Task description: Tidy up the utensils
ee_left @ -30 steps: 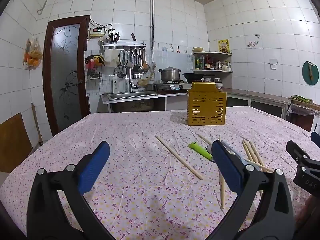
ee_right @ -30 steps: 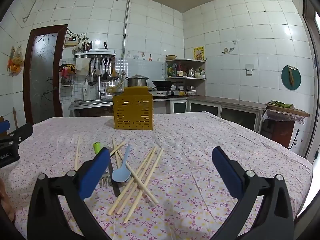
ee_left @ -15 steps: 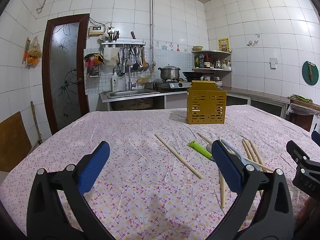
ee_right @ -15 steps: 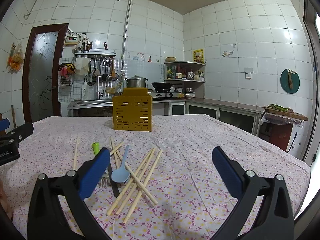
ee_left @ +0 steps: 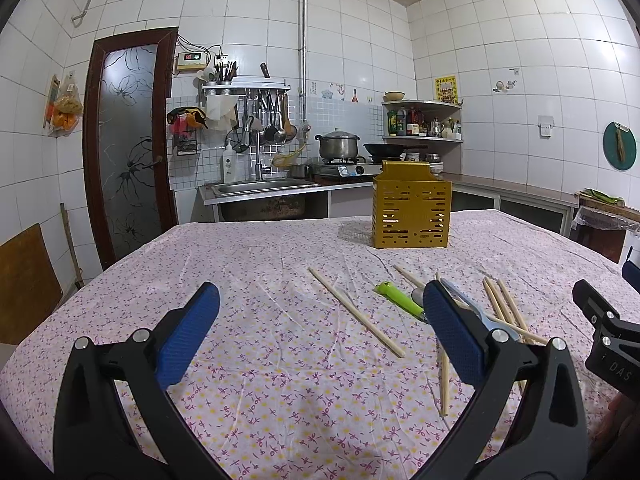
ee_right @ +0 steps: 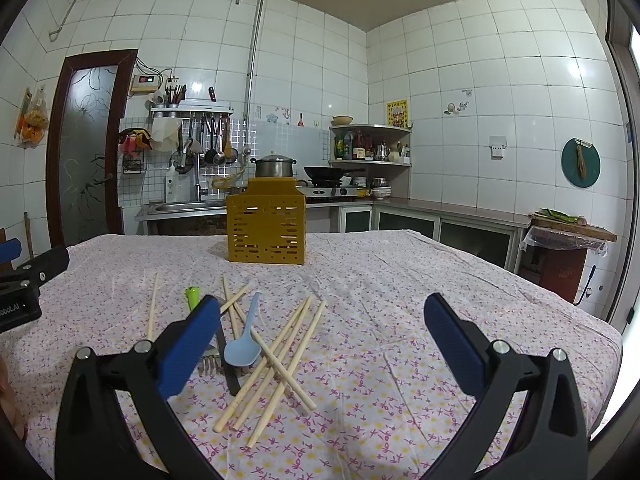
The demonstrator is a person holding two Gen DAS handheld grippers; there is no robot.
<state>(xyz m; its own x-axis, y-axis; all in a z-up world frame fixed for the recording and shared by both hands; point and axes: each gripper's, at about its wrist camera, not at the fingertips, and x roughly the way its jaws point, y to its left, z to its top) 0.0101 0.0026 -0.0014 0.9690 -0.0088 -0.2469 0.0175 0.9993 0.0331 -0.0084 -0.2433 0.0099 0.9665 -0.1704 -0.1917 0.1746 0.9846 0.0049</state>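
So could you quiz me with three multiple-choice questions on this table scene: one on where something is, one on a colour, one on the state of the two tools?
1. Where does the slotted box stand?
A. on the table, beyond the loose utensils
B. in the sink
C. between the right tool's jaws

2. What colour is the spoon?
A. red
B. light blue
C. black

3. How are the left gripper and right gripper?
A. both shut on chopsticks
B. left open, right shut on the spoon
C. both open, holding nothing

Answers:
1. A: the box sits upright on the tablecloth, behind the chopsticks.
2. B: the spoon's bowl and handle are pale blue.
3. C: in each wrist view the blue pads stand wide apart with only cloth and utensils lying between them.
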